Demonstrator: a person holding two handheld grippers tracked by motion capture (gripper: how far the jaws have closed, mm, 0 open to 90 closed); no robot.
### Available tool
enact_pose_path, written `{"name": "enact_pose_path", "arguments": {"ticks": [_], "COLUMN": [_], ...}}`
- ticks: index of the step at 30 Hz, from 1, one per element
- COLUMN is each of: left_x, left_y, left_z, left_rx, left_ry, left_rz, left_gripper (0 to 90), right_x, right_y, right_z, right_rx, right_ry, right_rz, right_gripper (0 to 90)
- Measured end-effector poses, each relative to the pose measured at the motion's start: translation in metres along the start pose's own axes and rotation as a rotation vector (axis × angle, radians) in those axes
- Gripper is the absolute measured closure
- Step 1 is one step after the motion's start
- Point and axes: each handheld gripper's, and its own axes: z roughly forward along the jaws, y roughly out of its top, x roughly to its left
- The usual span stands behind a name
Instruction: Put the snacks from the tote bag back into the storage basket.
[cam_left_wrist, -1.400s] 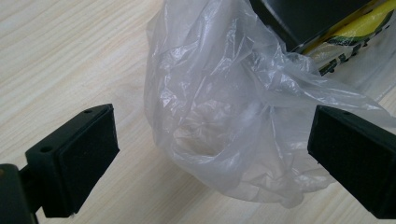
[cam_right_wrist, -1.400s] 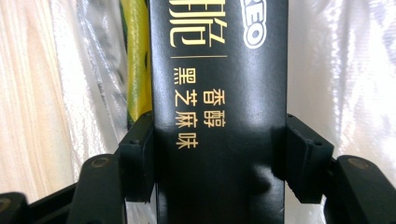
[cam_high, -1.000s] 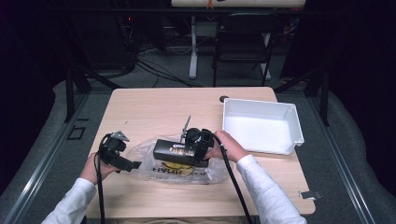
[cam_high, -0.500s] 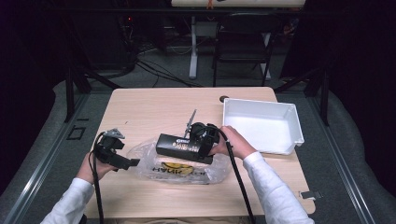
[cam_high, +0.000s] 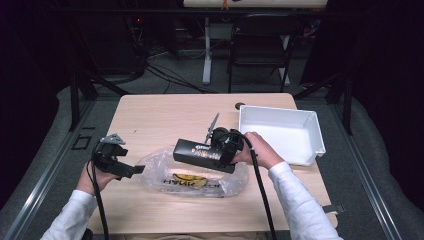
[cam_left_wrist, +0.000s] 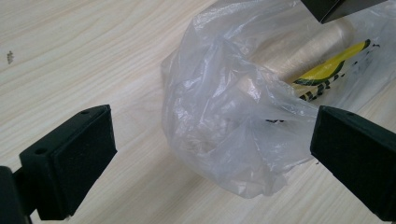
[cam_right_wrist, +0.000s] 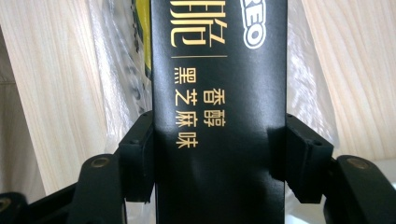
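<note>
Status: roughly midway, as I read it. Right gripper (cam_high: 220, 150) was clamped on the black box (cam_high: 202, 154), jaws pinching its 2 long sides, box held above the clear plastic bag (cam_high: 192, 175) at centre of the high view. It looked like the box was either going into the bag or coming out of it; I couldn't tell which. No part of the box was inside the bag at that point.

Left gripper (cam_high: 134, 170) sat at lower left of the high view, jaws spread wide and empty, either side of the bag's crumpled end (cam_left_wrist: 224, 140) without pinching it. So the bag wasn't held yet.

White tray (cam_high: 312, 150) at right of the frame sat unused on the wooden table (cam_high: 165, 115).

Writing: gold Chinese characters down the box face (cam_right_wrist: 187, 107), plus white letters "REO" at the upper edge of the right gripper view. Bag carried yellow and black print; the lettering wasn't legible.
</note>
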Motion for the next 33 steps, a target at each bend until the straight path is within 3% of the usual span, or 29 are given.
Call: {"name": "enact_pose_path", "arguments": {"ticks": [10,19,33], "left_x": [0.01,0.018,0.025], "left_y": [-0.005,-0.009,-0.014], "left_z": [-0.003,-0.001,0.005], "left_rx": [-0.025,-0.019,-0.007], "left_ry": [0.015,0.055,0.072], "left_rz": [-0.038,-0.054,-0.086], "left_gripper": [0.0,0.0,0.0], "right_x": [-0.004,-0.008,-0.021], "right_y": [-0.017,-0.036,-0.073], "right_z": [-0.011,-0.021,-0.039], "right_rx": [0.005,0.007,0.006], "right_ry": [-0.014,-0.026,-0.059], "right_rz": [0.026,0.064,0.125], "right_gripper": [37.5,37.5,37.5]}}
